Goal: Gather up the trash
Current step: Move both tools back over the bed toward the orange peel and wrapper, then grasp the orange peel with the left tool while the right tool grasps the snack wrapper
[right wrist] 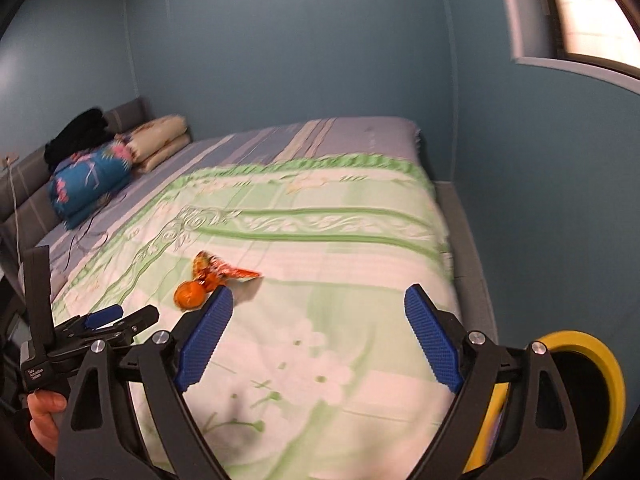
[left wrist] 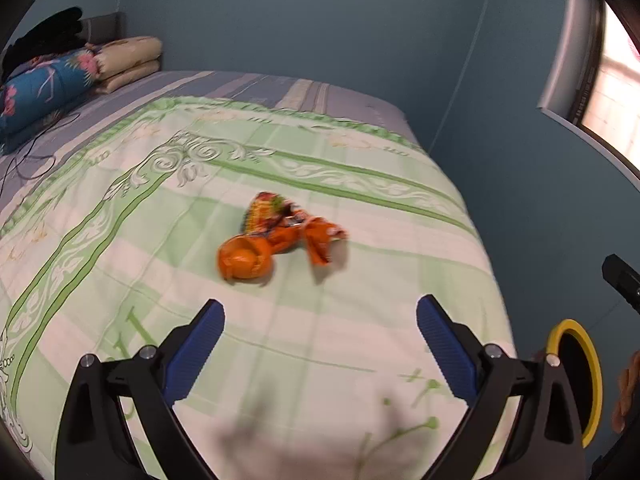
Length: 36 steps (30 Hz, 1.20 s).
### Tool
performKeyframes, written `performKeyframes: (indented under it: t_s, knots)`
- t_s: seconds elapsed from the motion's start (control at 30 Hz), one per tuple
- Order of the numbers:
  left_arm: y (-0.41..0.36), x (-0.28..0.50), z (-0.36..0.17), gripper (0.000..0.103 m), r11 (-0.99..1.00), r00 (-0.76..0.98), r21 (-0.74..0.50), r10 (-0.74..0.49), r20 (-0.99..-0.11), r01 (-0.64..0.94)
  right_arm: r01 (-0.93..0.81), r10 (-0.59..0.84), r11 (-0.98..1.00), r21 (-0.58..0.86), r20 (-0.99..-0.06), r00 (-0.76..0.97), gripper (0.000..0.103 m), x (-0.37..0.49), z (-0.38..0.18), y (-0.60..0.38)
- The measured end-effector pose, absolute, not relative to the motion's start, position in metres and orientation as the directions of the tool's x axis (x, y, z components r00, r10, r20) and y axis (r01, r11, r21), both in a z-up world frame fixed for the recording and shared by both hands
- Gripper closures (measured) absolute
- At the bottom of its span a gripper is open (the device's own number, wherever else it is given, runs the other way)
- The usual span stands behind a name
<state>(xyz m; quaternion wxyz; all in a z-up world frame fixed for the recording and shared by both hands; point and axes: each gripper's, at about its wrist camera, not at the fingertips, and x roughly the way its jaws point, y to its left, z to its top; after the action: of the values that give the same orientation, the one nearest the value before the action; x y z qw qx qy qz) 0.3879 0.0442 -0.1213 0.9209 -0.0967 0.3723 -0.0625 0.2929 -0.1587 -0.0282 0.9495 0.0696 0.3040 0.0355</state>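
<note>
Left wrist view: seen over the green-and-white floral bedspread [left wrist: 280,340], a crumpled orange foil snack wrapper [left wrist: 280,236], lying mid-bed, long axis running from near-left to far-right, its rounded open mouth turned toward the camera. Left gripper [left wrist: 320,320] spread wide, nothing between its blue ribbed pads [left wrist: 196,344], short of the wrapper.

Right wrist view: same wrapper [right wrist: 212,276] just beyond the left pad tip. Right gripper [right wrist: 320,308] likewise wide open and empty. Round yellow-rimmed bin [right wrist: 600,364] beside the bed at lower right.

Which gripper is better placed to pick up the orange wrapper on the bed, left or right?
Probably the left gripper: the orange wrapper lies straight ahead between its open fingers. For the right gripper, it sits off beyond the left-hand finger.
</note>
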Motion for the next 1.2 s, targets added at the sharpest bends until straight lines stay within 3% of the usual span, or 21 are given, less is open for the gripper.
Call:
performKeyframes:
  t_s: [0.73, 1.2]
  knots:
    - [0.124, 0.47, -0.196, 0.01, 0.97, 0.636, -0.211, -0.089, -0.766, -0.119, -0.207, 0.22, 0.972, 0.112, -0.744, 0.631, 0.02, 0.428, -0.101, -0.041]
    - [0.121, 0.503, -0.218, 0.01, 0.979, 0.618, -0.187, -0.099, -0.78, -0.079, -0.197, 0.326, 0.945, 0.262, -0.81, 0.486, 0.031, 0.486, -0.14, -0.026]
